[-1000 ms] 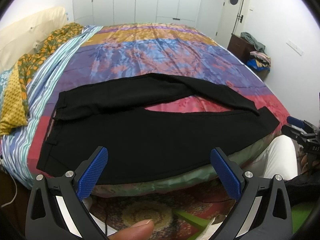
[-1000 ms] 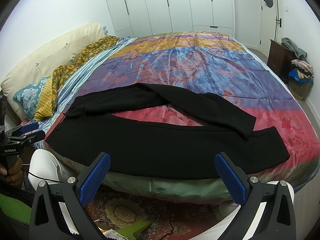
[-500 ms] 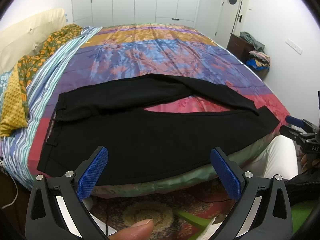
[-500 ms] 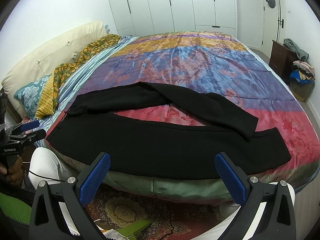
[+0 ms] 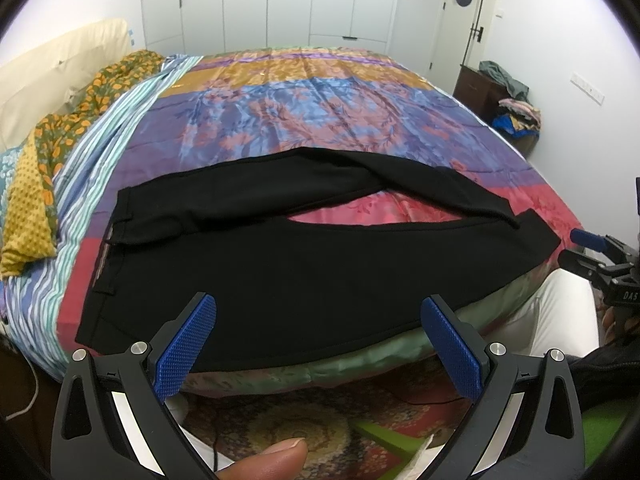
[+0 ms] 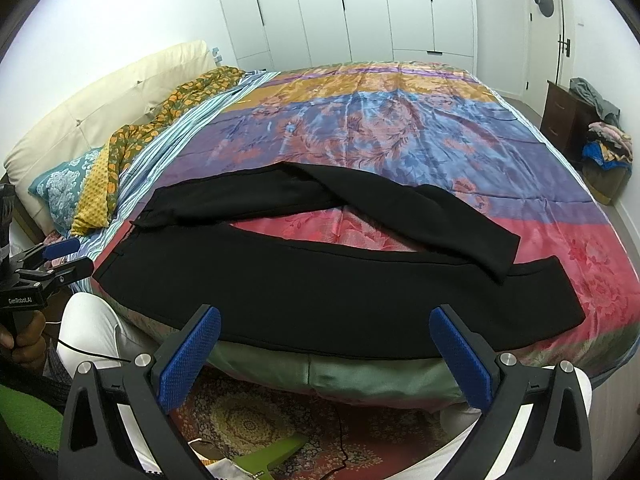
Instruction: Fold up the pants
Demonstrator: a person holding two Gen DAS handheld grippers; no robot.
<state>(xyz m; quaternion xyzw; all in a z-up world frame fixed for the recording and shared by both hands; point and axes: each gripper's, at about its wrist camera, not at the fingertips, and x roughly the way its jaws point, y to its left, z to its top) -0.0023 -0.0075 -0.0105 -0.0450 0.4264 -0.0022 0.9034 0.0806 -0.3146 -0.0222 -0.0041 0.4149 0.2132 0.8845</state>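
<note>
Black pants [image 5: 304, 264] [image 6: 340, 288] lie spread along the near edge of the bed, waistband at the left, legs running right. The far leg crosses over and its cuff rests on the near leg at the right. A strip of red bedspread shows between the legs. My left gripper [image 5: 318, 340] hangs open just short of the bed edge, near the waist end, holding nothing. My right gripper [image 6: 328, 350] is open too, in front of the near leg, empty. Each gripper also shows at the other view's edge: the right gripper [image 5: 588, 250], the left gripper [image 6: 60, 260].
The bed carries a multicoloured satin spread [image 5: 304, 108] with pillows and a yellow patterned cloth [image 5: 36, 184] at the left. A dark nightstand with piled clothes [image 6: 592, 128] stands at the right wall. White wardrobes line the back. A person's white-trousered legs [image 6: 92, 332] and a patterned rug [image 6: 256, 420] lie below.
Both views have shifted very slightly, the bed sitting a touch lower in frame. The pants lie as before and both grippers remain open.
</note>
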